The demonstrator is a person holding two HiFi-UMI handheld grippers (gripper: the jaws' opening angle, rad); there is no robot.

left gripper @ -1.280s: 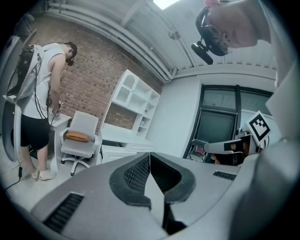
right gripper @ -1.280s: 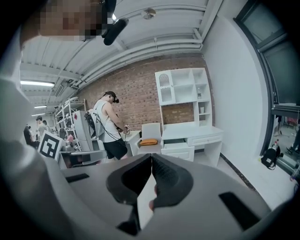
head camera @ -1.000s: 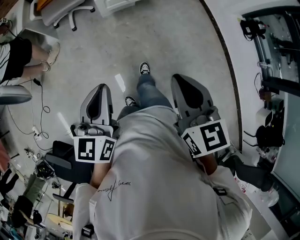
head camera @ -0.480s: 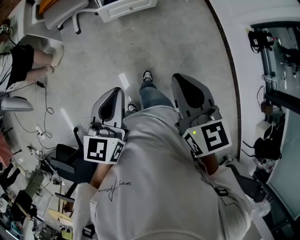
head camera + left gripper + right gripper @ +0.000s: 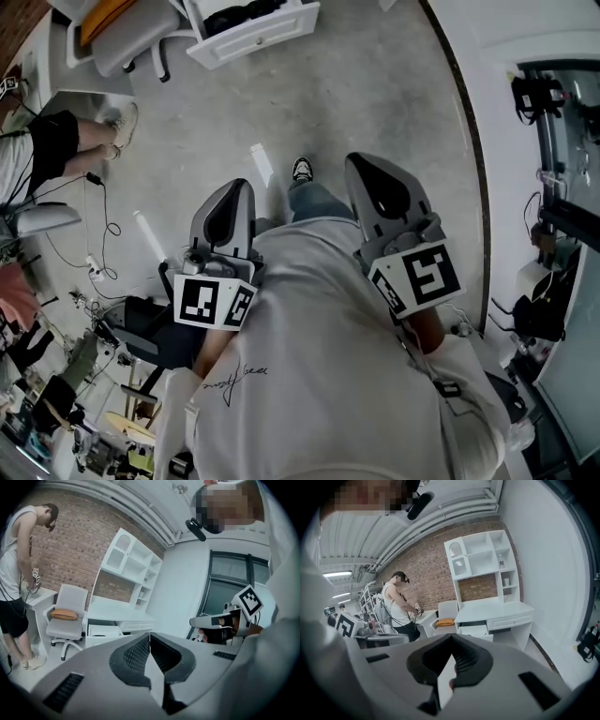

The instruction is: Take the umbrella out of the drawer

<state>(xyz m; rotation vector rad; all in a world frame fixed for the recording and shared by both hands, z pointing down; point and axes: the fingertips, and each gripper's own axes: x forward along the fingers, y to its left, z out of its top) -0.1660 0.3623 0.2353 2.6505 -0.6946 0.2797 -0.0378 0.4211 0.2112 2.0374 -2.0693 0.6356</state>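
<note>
- Current step: approach. I judge that the task is at its start, with no contact made with the drawer (image 5: 255, 37) or anything in it.
- Left gripper (image 5: 150, 638): the jaws are together, pad against pad, with nothing between them.
- Right gripper (image 5: 451, 641): the jaws are together and likewise empty.
- Both grippers are held in front of my torso, side by side, pointing toward the far end of the concrete floor (image 5: 375, 84).
- Drawer location: it stands pulled out from the white bench (image 5: 497, 609), at the top edge of the head view and well apart from both grippers.
- Umbrella location: dark contents (image 5: 239, 14) lie inside the open drawer. I judge the umbrella to be among them, but at this range I cannot tell its shape or which way it lies.
- Adjacent item: an office chair (image 5: 122, 42) with an orange cushion (image 5: 103, 11) stands just beside the drawer.
- Next move, requirement 1: close the gap to the bench until the drawer interior is in full view.
- Requirement 2: open one set of jaws before reaching in.
- Requirement 3: lower that gripper over the drawer's front wall and align the jaws across the umbrella.
</note>
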